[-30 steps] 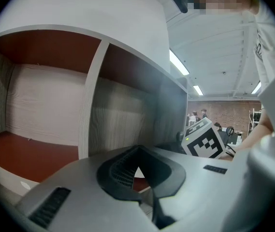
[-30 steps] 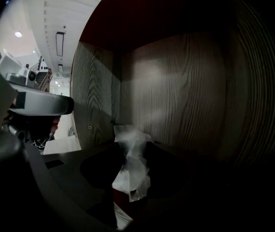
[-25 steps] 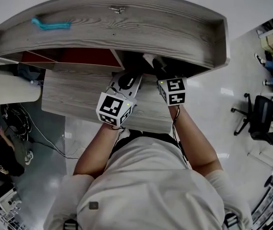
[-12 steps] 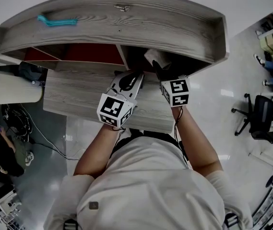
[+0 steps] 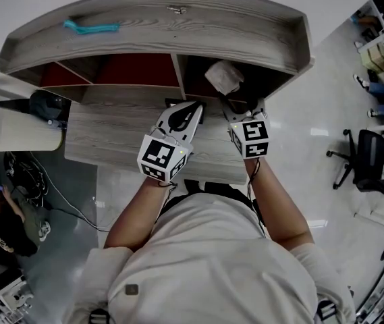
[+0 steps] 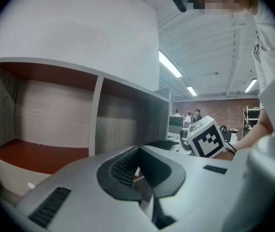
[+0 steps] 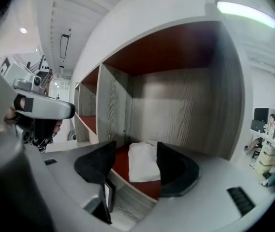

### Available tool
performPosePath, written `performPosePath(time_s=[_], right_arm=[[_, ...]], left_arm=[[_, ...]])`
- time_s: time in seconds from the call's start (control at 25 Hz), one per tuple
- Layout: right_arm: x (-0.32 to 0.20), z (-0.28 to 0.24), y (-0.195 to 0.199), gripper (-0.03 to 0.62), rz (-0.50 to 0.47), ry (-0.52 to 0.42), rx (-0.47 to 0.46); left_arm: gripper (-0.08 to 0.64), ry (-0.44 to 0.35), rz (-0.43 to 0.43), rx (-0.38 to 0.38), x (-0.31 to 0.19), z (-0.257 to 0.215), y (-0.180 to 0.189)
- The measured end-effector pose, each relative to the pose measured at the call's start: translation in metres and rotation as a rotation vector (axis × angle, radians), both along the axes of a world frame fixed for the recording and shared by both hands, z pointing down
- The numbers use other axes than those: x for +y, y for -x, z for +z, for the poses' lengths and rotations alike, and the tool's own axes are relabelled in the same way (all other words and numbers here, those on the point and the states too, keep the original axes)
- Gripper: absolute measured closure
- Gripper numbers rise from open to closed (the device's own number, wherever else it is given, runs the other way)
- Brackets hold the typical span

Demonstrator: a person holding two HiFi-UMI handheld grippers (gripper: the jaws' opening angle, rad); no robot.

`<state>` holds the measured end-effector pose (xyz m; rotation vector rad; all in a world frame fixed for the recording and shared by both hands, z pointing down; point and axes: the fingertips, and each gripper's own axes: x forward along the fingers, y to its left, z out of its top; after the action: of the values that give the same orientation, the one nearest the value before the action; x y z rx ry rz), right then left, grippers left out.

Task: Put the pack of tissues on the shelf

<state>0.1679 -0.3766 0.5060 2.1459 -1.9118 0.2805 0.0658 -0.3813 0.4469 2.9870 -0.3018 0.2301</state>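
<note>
The white pack of tissues (image 5: pixel 223 77) lies on the red floor of the shelf's (image 5: pixel 178 39) right compartment. In the right gripper view the pack of tissues (image 7: pixel 142 161) shows just beyond the jaws, and neither pad touches it. My right gripper (image 5: pixel 243 108) (image 7: pixel 136 154) is open, just in front of that compartment. My left gripper (image 5: pixel 193 106) (image 6: pixel 139 164) is shut with nothing in it. It hovers over the desk board to the left of the right one, pointing at the divider between the compartments.
The shelf's middle compartment (image 5: pixel 131 69) has a bare red floor. A teal object (image 5: pixel 90 26) and a small metal piece (image 5: pixel 177 9) lie on the shelf top. The wooden desk board (image 5: pixel 111 130) lies below the shelf. An office chair (image 5: pixel 370 164) stands far right.
My right gripper has opened and drawn back out of the right compartment, leaving the tissue pack on the shelf floor. The left gripper has barely moved.
</note>
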Motion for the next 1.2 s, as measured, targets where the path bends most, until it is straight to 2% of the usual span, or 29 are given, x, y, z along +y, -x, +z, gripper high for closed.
performPosePath(time_s=[0.36,0.72,1.0,1.2], right_arm=[[0.043,-0.023,0.037,0.332,-0.005,-0.037,0.01],[0.08,-0.055,0.08,0.437,-0.067,-0.083,-0.011],[0.099,-0.073,0.104,0.544,-0.111,-0.113,-0.009],[0.108,-0.077,0.119,0.569,-0.151,-0.118,-0.021]], left_arm=[[0.545,-0.03,0.044,0.003,0.024,-0.01,0.031],[0.545,-0.024,0.082,0.031,0.047,-0.025,0.057],[0.545,-0.043,0.09,0.042,0.054,-0.036,0.074],[0.545,-0.048,0.093,0.054,0.058,-0.045,0.084]])
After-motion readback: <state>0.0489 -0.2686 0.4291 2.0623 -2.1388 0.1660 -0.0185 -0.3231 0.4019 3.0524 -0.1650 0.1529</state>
